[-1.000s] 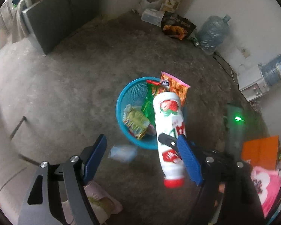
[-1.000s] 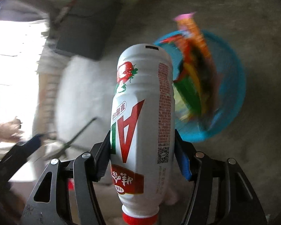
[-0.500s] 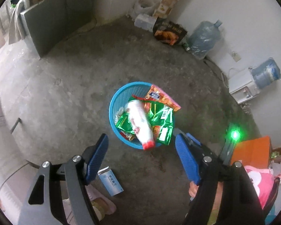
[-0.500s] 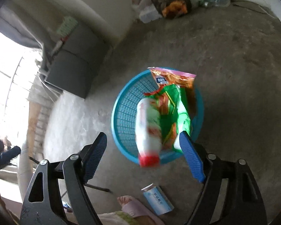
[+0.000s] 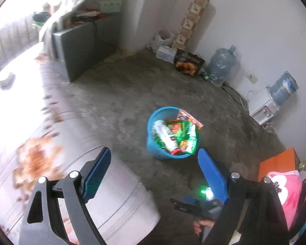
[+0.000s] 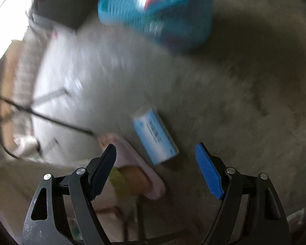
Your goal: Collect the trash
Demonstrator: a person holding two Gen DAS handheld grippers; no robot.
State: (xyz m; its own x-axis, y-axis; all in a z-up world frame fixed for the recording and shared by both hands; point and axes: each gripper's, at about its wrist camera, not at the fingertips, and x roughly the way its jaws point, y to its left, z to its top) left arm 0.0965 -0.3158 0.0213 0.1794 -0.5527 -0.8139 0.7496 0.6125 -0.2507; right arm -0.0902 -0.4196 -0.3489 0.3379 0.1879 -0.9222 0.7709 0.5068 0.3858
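Observation:
A blue plastic basket (image 5: 153, 149) stands on the concrete floor and holds a white bottle with a red cap (image 5: 166, 137) and several green and orange snack wrappers (image 5: 185, 130). It also shows blurred at the top of the right wrist view (image 6: 132, 12). A small blue and white box (image 6: 155, 134) lies on the floor just ahead of my right gripper (image 6: 156, 167), which is open and empty. My left gripper (image 5: 155, 175) is open and empty, held well back from the basket. The right gripper also shows low in the left wrist view (image 5: 193, 204).
A white patterned cloth surface (image 5: 40, 143) fills the left. A grey cabinet (image 5: 79, 49), water jugs (image 5: 220, 67), a dispenser (image 5: 263, 108) and a dark box (image 5: 188, 62) line the far wall. An orange box (image 5: 277, 163) sits right. A foot in a pink slipper (image 6: 132, 167) is beside the small box.
My right gripper let go of the white bottle, which now lies in the basket. It then swung down toward the small box on the floor. My left gripper pulled up and back.

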